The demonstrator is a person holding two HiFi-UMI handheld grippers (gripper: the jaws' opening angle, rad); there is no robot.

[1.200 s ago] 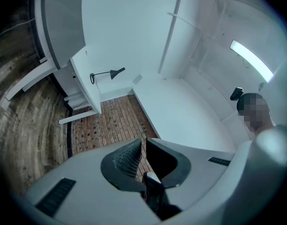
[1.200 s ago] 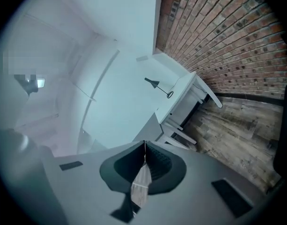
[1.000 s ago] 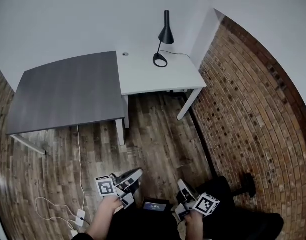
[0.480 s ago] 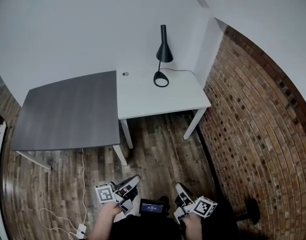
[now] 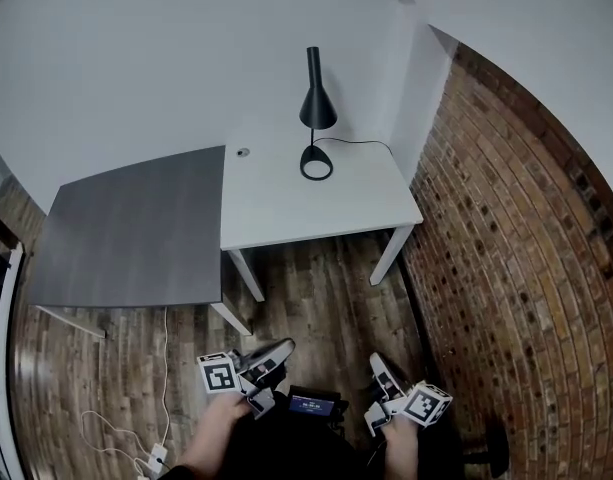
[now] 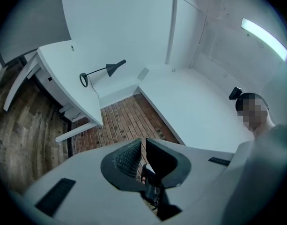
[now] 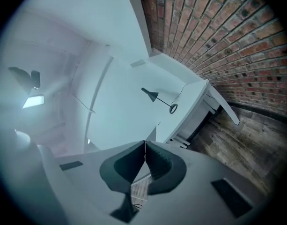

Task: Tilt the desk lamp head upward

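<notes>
Where the wood floor (image 5: 316,288) meets the white wall, a gray desk (image 5: 136,233) touches a white desk (image 5: 286,208). The black lamp (image 5: 314,118) stands near its back edge. A brick wall (image 5: 526,248) is right. The left gripper (image 5: 276,352) is a crack apart and empty. The right gripper (image 5: 378,366) is pressed together.

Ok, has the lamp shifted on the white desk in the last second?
No. The desk lamp stands as before near the white desk's back edge, right of the cable hole; only the view shifted.
</notes>
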